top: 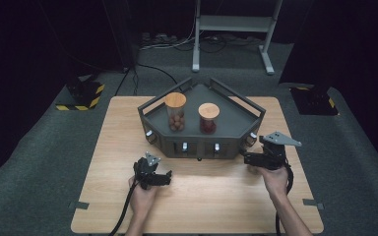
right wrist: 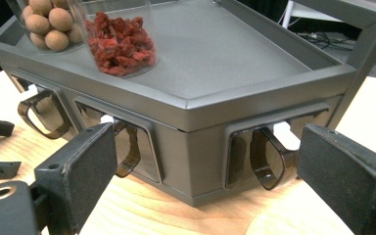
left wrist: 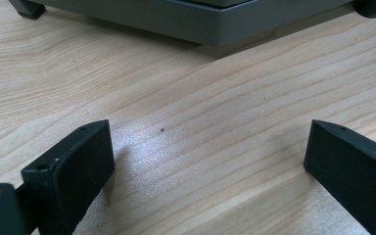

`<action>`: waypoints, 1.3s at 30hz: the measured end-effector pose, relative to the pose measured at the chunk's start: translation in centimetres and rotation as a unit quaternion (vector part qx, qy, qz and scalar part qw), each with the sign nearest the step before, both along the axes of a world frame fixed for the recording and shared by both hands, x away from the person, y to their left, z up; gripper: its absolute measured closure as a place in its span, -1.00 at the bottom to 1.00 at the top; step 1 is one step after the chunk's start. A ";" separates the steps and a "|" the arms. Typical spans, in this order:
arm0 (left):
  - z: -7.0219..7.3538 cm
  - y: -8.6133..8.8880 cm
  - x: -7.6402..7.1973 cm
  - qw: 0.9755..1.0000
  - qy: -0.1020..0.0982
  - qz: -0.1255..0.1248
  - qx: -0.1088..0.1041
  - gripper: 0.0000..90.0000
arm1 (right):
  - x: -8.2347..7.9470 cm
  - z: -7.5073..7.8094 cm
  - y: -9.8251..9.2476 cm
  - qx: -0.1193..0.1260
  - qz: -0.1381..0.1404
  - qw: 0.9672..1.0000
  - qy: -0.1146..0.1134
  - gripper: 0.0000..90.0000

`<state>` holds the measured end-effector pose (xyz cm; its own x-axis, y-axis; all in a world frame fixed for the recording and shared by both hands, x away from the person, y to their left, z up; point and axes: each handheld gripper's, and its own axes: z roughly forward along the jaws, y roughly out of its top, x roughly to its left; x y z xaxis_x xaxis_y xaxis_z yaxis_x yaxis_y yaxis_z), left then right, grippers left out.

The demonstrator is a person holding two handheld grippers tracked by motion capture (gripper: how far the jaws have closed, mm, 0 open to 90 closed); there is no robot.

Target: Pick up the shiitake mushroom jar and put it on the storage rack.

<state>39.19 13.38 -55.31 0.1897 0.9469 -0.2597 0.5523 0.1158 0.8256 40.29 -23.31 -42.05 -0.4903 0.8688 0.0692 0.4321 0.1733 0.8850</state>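
If the spread right tongs (right wrist: pixel 200 171) bump the grey tray (right wrist: pixel 254 73) while reaching its drawer handle (right wrist: pixel 269 164), the jar of red pieces (right wrist: pixel 122 44) may tip; left tongs (left wrist: pixel 210 161) also spread

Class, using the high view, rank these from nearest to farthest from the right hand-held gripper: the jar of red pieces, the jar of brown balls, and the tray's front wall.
From the right hand-held gripper:
1. Tray's front wall, just left of it, low on the tray.
2. Jar of red pieces, mid-tray, farther back.
3. Jar of brown balls, left part of the tray.
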 end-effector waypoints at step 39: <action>0.0 0.0 0.0 1.000 0.000 0.000 0.000 -0.90 | -0.9 -2.7 -3.0 0.002 -0.021 1.000 0.006 -0.84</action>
